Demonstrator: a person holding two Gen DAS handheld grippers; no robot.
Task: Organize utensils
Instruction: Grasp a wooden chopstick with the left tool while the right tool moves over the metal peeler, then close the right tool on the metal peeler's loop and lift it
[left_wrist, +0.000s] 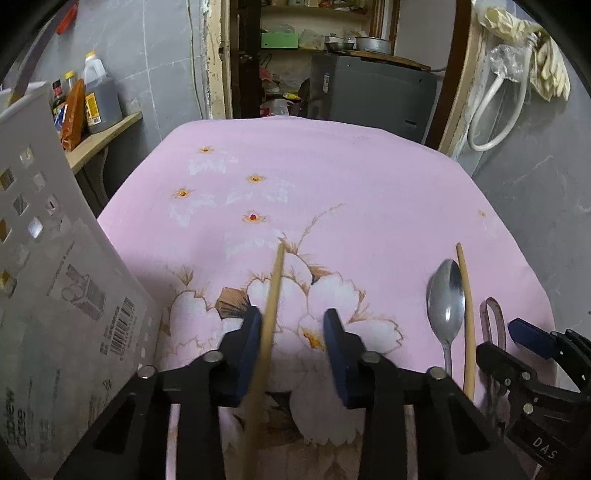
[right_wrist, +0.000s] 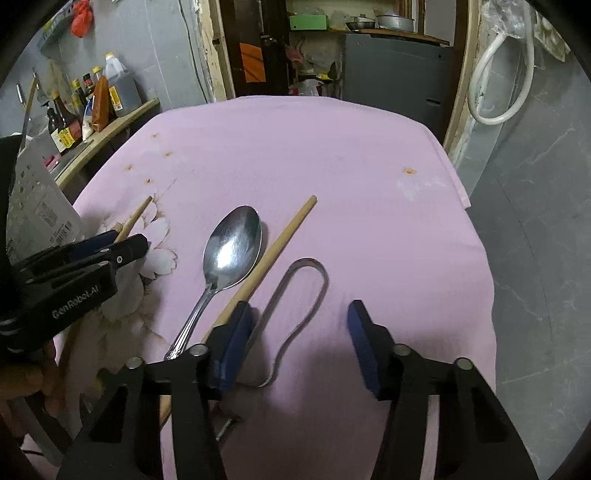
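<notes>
The left wrist view shows the left gripper (left_wrist: 291, 325) with a wooden chopstick (left_wrist: 271, 295) between its pads, lying against the left pad with a gap to the right pad; its lower end is blurred. Beside it stands a white perforated utensil basket (left_wrist: 55, 295), its top cut off. The right wrist view looks down on the right gripper (right_wrist: 301, 321), jaws apart over the looped end of the metal tongs (right_wrist: 306, 280), not pressing them. The tongs lie flat on the pink floral tablecloth (right_wrist: 332, 166), holding nothing; their 2 arms run close together, the tip ends hidden under the gripper. A spoon (right_wrist: 232, 247) and a second chopstick (right_wrist: 280, 240) lie just left of the tongs. Sauce bottles (right_wrist: 74, 110) stand on a side shelf.
</notes>
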